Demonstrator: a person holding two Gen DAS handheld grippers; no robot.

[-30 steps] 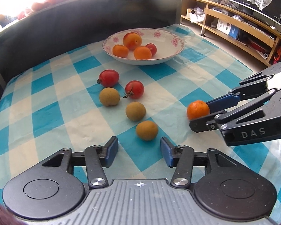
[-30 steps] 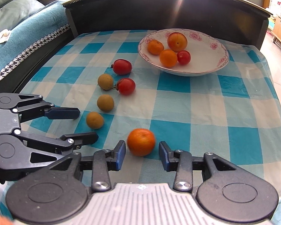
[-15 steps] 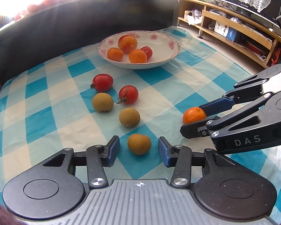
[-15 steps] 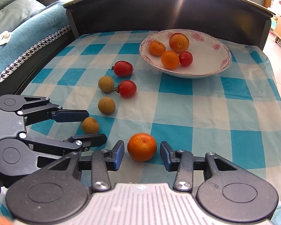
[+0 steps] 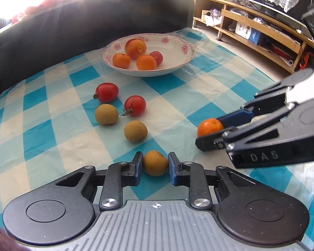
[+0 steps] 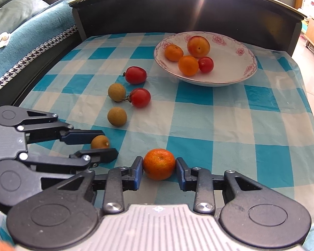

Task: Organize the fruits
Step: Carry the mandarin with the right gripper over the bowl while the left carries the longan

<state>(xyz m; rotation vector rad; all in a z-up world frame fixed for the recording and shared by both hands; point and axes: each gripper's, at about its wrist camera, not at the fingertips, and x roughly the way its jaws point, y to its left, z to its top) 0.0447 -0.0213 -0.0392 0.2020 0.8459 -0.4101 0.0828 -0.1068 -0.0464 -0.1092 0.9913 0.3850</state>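
Fruits lay scattered over the checked cloth (image 5: 41,125), and at the left the left gripper (image 5: 155,164) had its pads closed against a small brown fruit (image 5: 155,163) that seemed to sit on the cloth, while to the right the right gripper (image 6: 159,166) pinched a mandarin (image 6: 159,164) near the table's front edge. Both were round and held only at their sides, so a quick lift could have let either roll out. Carried toward the bowl (image 6: 249,71) farther right, one dropped from height might have knocked the four fruits already in it.

Glossy glazed bowl (image 5: 188,60), crinkled tablecloth (image 5: 198,87)
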